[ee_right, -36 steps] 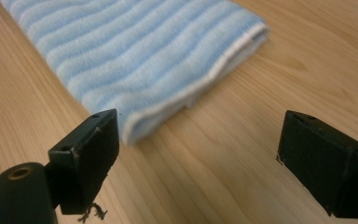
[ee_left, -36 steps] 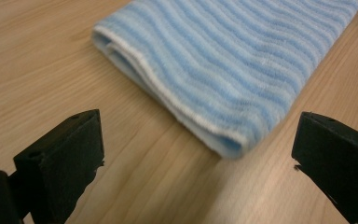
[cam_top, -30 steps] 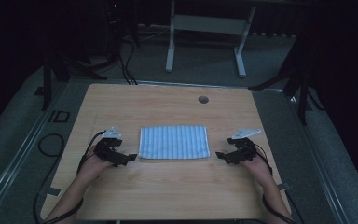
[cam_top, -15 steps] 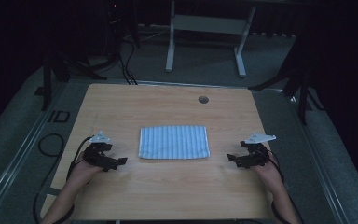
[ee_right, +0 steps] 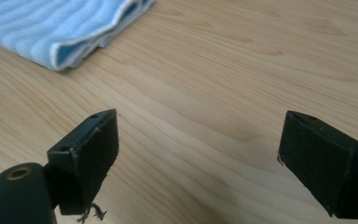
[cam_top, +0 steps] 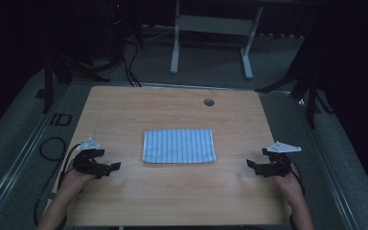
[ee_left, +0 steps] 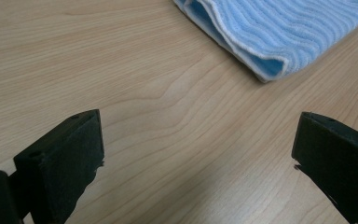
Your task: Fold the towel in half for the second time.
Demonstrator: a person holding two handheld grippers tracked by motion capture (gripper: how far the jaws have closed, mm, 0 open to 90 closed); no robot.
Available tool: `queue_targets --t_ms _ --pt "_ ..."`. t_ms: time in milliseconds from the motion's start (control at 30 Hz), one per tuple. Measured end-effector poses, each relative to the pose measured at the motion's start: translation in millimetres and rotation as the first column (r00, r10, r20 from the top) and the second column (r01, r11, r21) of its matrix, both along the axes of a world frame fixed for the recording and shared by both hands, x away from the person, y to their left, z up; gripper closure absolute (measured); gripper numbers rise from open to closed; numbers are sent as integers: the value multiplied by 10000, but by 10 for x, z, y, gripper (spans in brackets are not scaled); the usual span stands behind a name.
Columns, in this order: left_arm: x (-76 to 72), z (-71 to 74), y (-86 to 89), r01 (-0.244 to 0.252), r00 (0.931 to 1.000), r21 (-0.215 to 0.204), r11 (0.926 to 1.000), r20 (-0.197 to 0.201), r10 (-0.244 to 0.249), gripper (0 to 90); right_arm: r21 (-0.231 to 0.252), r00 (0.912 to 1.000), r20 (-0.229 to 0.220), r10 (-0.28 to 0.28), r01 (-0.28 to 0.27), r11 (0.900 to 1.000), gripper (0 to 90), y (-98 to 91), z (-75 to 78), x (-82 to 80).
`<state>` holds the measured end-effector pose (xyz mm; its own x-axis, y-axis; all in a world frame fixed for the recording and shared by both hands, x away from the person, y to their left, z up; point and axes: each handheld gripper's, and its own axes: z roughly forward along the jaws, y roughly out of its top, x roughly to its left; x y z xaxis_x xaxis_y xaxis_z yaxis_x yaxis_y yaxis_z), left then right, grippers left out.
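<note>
A blue striped towel (cam_top: 179,146), folded into a neat rectangle, lies mid-surface (cam_top: 172,201). The left tongs (cam_top: 112,166) and right tongs (cam_top: 250,164) gape wide, empty, well apart from it.

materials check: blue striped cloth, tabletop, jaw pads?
Cloth: looks like soft terry or microfibre, matte, with ribbed light-and-dark blue stripes and a white stitched hem; folded in layers. Table: pale wood grain, smooth satin surface, probably laminate or veneer, can't tell which. Pads on the right gripper: black, matte, finely grained, likely foam or rubber; a frayed thread hangs off one corner.
</note>
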<state>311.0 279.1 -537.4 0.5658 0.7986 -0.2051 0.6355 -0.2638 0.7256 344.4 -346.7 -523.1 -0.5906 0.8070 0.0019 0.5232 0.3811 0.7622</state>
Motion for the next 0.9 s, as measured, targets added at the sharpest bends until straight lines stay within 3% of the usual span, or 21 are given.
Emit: queue_targets --t_ms 267,467,500,667,700,800,900 --pt "-90 23 119 -460 9980 -38 9989 428 461 20 42 9977 392 -546 545 9985 111 -130 17 -102" --pt "-166 27 232 -871 9949 -192 9960 484 880 20 31 9955 558 -769 768 9970 111 -164 23 -182" --pt "-180 27 243 -889 9946 -200 9958 516 898 20 126 9917 720 -1065 1058 9943 112 -193 23 -239" --pt "-238 -7 292 -1163 9914 -179 9931 582 1171 20 140 9868 825 -1394 1387 9902 112 -233 -6 -315" --pt "-251 -22 298 -1220 9902 -202 9923 659 1231 20 288 9821 950 -1628 1608 9866 112 -260 -11 -341" --pt "-264 -40 310 -1283 9899 -215 9915 585 1294 20 430 9791 1018 -1763 1727 9840 112 -279 -2 -348" --pt "-279 -32 301 -1259 9887 -104 9920 800 1264 20 387 9781 1073 -1784 1752 9838 112 -268 2 -353"
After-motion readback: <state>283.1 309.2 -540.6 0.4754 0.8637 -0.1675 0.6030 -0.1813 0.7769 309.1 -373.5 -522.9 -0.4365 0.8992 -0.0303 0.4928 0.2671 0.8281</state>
